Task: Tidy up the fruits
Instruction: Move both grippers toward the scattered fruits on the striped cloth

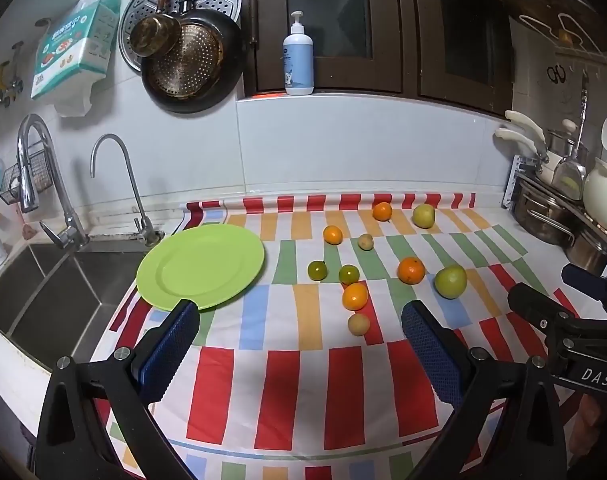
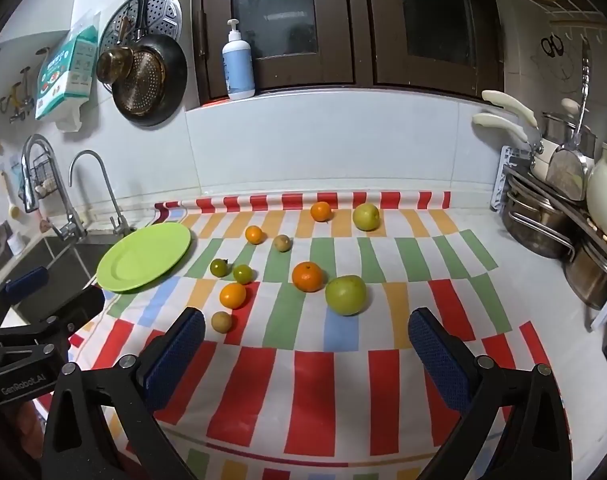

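On the worktop's striped cloth (image 1: 295,380), from the left: the sink (image 1: 55,292) and two taps, then an empty green plate (image 1: 201,266) at the sink's edge, then ten scattered fruits, oranges (image 1: 411,270) among green ones (image 1: 450,281). Pots (image 2: 543,220) crowd the right end. Left gripper (image 1: 301,354) and right gripper (image 2: 307,354) hover, fingers wide apart, holding nothing.

Lime-green plate (image 1: 201,268), multicoloured striped cloth (image 1: 295,380)

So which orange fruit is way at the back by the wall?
The small orange one beside the far pale green fruit. The other three orange ones lie nearer, mid-cloth.
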`<state>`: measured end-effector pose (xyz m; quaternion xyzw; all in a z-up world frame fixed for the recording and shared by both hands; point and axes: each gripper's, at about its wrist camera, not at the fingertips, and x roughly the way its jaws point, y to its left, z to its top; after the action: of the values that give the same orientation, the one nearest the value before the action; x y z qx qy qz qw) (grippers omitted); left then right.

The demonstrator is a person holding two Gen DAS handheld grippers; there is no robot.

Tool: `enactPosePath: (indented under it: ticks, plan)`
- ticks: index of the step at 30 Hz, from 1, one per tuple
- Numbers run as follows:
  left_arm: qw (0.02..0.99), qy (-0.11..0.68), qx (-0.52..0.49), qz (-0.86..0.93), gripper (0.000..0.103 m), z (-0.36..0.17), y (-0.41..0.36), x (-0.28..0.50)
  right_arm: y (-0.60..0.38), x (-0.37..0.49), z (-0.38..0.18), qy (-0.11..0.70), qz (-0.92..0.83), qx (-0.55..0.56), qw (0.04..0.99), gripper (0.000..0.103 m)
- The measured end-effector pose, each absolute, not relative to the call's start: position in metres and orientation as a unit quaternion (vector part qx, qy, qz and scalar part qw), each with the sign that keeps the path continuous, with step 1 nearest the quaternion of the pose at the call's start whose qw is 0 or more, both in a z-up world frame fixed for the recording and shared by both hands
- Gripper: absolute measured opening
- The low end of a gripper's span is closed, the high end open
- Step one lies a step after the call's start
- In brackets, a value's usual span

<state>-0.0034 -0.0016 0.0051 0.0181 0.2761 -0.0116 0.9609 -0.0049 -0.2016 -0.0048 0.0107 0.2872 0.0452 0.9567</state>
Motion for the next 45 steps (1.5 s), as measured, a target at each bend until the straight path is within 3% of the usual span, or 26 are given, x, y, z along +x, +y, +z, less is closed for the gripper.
enactPosePath:
  ticks: [45]
  plan:
    - [0.96,0.279,0.02,-0.023,0.103,0.0024,-0.0058,-0.0023,-0.2013,-0.0065,-0.002,0.283,0.046,0.013,0.958,0.102]
